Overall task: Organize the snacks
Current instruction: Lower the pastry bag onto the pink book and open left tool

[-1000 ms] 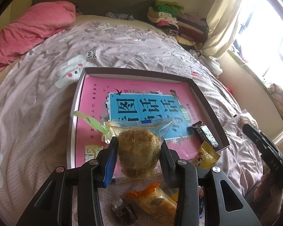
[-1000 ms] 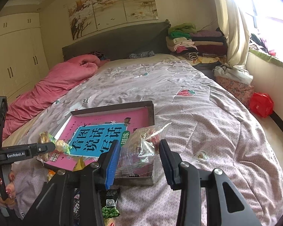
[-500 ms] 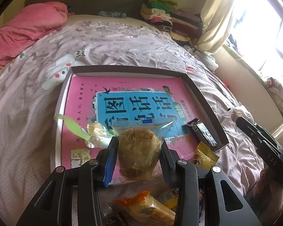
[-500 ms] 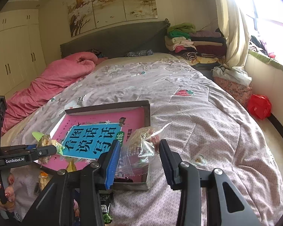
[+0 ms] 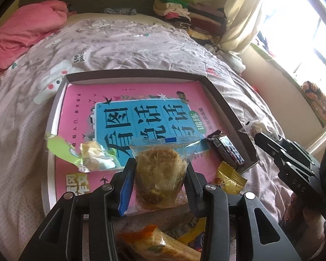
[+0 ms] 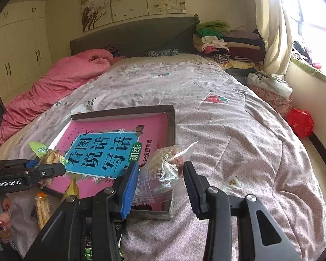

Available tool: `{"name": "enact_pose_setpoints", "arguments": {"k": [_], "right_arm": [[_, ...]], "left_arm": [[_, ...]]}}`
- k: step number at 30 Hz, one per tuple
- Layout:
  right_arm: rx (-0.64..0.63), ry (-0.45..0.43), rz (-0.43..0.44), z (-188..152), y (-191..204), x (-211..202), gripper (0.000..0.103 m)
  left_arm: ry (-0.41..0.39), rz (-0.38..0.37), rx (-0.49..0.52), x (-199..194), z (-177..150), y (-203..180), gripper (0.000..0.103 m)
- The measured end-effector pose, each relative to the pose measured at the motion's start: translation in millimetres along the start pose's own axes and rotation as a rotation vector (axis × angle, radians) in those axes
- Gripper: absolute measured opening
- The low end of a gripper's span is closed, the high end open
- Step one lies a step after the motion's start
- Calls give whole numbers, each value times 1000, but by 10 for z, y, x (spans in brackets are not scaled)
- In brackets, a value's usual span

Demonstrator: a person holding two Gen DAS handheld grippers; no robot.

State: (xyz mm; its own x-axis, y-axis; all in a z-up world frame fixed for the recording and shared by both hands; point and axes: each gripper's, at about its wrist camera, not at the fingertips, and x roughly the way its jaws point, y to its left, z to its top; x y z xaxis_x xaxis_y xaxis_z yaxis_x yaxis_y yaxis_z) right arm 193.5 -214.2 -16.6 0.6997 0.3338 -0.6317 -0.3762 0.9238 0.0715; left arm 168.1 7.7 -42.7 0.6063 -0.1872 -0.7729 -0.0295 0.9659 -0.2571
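Left gripper [image 5: 159, 174] clamps a clear-wrapped brown round pastry [image 5: 159, 174] over the tray's [image 5: 137, 75] 6 o'clock edge. Right gripper [image 6: 160, 174] grips a crinkled clear snack bag [image 6: 166, 166], tan and red contents, above the tray's 5 o'clock corner.

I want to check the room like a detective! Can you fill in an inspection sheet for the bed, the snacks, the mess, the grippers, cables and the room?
Surface: bed quilt with a shallow box holding a pink book.
Job's things: brown cake packet; clear snack bag; wrapped snacks in the box, more at its near edge.
Clutter: folded clothes, pink duvet.
Grippers: left gripper shut on the cake packet; right gripper shut on the snack bag.
Cables: nothing seen.
Surroundings: curtain, wardrobe, wall paintings.
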Motion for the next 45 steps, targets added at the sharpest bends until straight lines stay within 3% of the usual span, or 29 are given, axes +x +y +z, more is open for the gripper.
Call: {"name": "enact_pose_setpoints", "arguments": {"k": [26, 35, 45], "right_arm": [[-134, 48, -51, -67, 201, 224, 43], [-130, 67, -15, -104, 242, 259, 43], [-26, 92, 94, -122, 142, 280, 43]], "left_arm": [[52, 47, -28, 252, 30, 88, 44], [49, 55, -42, 256, 36, 149, 44], [41, 69, -61, 237, 40, 227, 44]]}}
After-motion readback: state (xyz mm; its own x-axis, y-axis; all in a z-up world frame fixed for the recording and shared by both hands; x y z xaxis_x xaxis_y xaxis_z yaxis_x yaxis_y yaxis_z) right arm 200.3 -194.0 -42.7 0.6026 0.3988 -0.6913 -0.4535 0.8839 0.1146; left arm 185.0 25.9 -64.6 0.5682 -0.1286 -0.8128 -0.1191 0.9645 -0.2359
